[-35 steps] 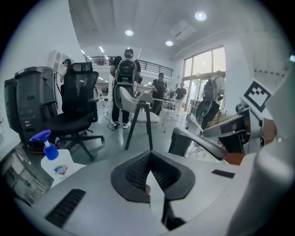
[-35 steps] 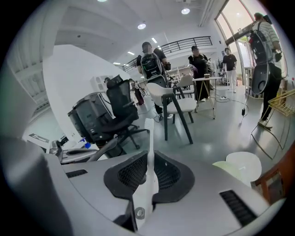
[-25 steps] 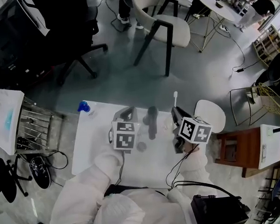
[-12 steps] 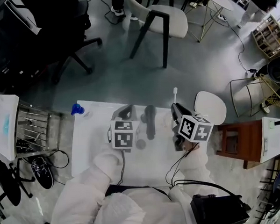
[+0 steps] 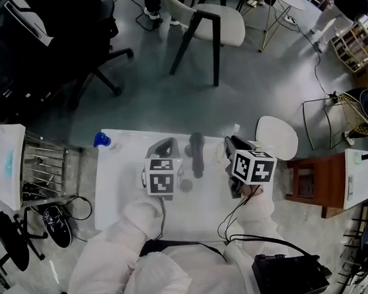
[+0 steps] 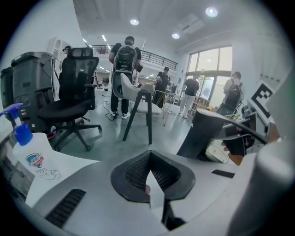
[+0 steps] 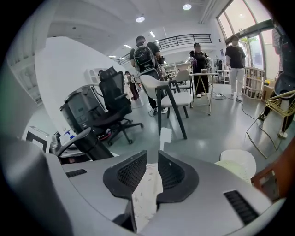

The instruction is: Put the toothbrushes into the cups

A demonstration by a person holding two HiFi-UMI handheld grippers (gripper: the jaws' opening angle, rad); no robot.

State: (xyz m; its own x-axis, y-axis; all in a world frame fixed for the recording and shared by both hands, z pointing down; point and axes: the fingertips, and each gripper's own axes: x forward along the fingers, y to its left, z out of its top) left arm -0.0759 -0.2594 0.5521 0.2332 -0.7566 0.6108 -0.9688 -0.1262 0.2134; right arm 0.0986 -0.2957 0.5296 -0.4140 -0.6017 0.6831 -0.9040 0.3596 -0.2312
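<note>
White speckled toothbrush [image 7: 147,189] is clamped between right gripper's [image 7: 153,159] ribbed black fingers; left gripper's [image 6: 149,162] fingers are pressed together.

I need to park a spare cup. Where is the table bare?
Bare: the left part of the table, between the spray bottle and the left gripper; also the near strip between the arms. Crowded: the far middle, where the dark cup stands between the left gripper and right gripper.
</note>
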